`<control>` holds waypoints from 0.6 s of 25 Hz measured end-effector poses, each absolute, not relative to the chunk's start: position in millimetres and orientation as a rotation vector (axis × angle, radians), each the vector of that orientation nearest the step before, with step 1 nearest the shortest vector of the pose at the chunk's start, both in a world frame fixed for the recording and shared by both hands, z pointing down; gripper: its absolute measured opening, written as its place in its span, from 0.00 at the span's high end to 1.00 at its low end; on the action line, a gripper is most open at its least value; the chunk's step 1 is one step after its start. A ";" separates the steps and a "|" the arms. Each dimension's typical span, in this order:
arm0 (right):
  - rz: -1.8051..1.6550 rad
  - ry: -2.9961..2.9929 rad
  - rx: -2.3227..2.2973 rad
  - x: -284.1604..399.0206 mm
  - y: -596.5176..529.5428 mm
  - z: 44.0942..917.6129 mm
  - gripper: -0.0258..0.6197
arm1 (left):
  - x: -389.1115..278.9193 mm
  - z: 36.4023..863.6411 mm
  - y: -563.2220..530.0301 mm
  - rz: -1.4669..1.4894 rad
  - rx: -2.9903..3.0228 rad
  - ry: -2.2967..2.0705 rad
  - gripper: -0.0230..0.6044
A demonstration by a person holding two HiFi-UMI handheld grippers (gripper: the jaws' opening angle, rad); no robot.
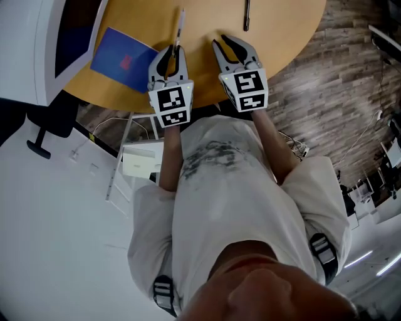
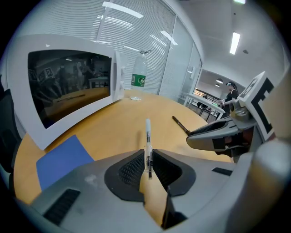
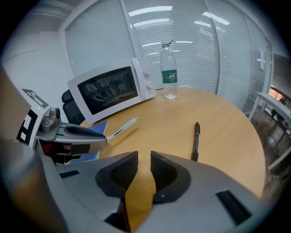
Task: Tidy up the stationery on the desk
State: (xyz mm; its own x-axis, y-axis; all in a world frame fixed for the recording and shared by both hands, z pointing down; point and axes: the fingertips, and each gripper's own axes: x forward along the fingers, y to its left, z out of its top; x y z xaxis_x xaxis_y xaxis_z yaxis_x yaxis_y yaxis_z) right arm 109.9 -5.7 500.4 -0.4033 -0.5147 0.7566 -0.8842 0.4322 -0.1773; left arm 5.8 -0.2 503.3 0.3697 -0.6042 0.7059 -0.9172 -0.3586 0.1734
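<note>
My left gripper (image 1: 170, 55) (image 2: 146, 157) is shut on a clear white pen (image 2: 148, 143) near its back end. The pen (image 1: 180, 25) sticks out forward over the round wooden desk (image 1: 276, 37), pointing away from me. A black pen (image 1: 246, 15) (image 3: 196, 139) lies loose on the desk ahead of my right gripper (image 1: 225, 45) (image 3: 144, 159). That gripper hovers near the desk's front edge, its jaws a narrow gap apart with nothing between them. A blue notebook (image 1: 123, 57) (image 2: 61, 159) lies flat to the left of the left gripper.
A white microwave (image 1: 56, 44) (image 3: 113, 91) stands on the desk at the left, beyond the notebook. A clear water bottle (image 2: 139, 75) (image 3: 169, 73) stands upright at the far side. A black office chair (image 1: 47, 125) is below the desk's left edge.
</note>
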 end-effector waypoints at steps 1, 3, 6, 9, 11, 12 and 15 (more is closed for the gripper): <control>0.771 -2.066 1.178 116.2 -8.1 500.3 0.74 | 12.6 504.2 -3.1 0.738 2.079 -1.304 0.87; 0.774 -2.063 1.186 128.3 -12.6 500.5 0.74 | 25.9 505.9 -9.0 0.741 2.080 -1.293 0.87; 0.779 -2.054 1.197 145.8 -18.3 502.3 0.74 | 44.5 508.9 -16.3 0.748 2.082 -1.277 0.87; 0.780 -2.048 1.205 161.4 -25.0 504.1 0.74 | 60.4 512.9 -23.0 0.754 2.078 -1.265 0.87; 0.777 -2.048 1.207 171.3 -30.7 505.0 0.74 | 70.7 516.1 -27.7 0.760 2.073 -1.257 0.87; 0.775 -2.048 1.208 176.5 -33.5 505.2 0.74 | 76.2 517.2 -29.8 0.762 2.069 -1.254 0.87; 0.771 -2.045 1.216 192.5 -42.3 505.7 0.74 | 92.2 519.5 -36.4 0.766 2.059 -1.248 0.87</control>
